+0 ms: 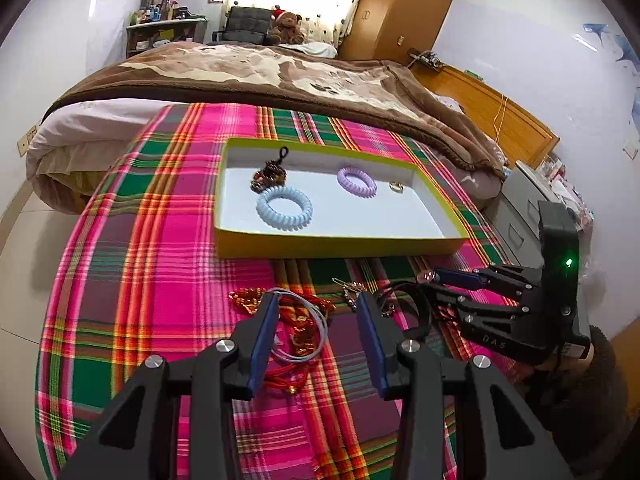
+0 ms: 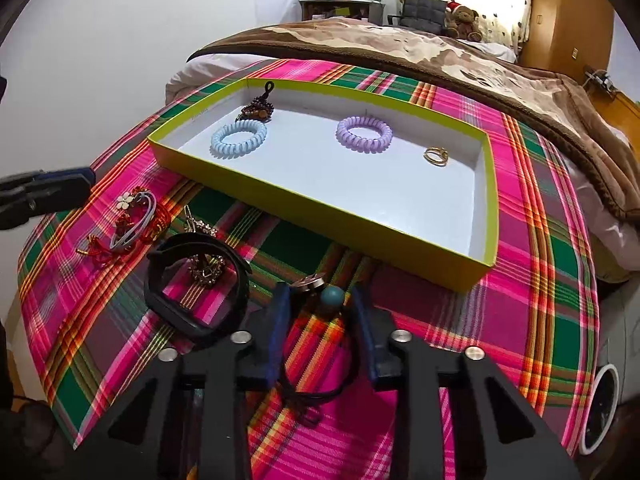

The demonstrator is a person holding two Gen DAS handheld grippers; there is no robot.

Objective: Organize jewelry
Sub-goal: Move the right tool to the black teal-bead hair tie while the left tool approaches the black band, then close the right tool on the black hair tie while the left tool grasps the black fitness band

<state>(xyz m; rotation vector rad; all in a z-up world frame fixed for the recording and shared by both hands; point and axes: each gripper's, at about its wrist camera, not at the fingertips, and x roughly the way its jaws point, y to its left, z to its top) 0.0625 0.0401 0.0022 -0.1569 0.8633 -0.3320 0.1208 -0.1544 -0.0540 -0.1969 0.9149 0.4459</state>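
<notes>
My right gripper (image 2: 318, 304) has a black cord hair tie with a teal bead (image 2: 332, 297) between its jaws, can't tell if it's pinched; left gripper (image 1: 316, 312) hangs released over the bracelets (image 1: 296, 320).

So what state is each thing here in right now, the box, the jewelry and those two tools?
Yellow-green box: open, lidless.
Blue spiral hair tie: lying in box.
Purple spiral hair tie: lying in box.
Gold ring: lying in box.
Beaded charm: in box corner.
Black band: on cloth, outside box.
Teal-bead black cord: on cloth, between right hand-held gripper fingers; grip unclear.
Left hand-held gripper: open, empty.
</notes>
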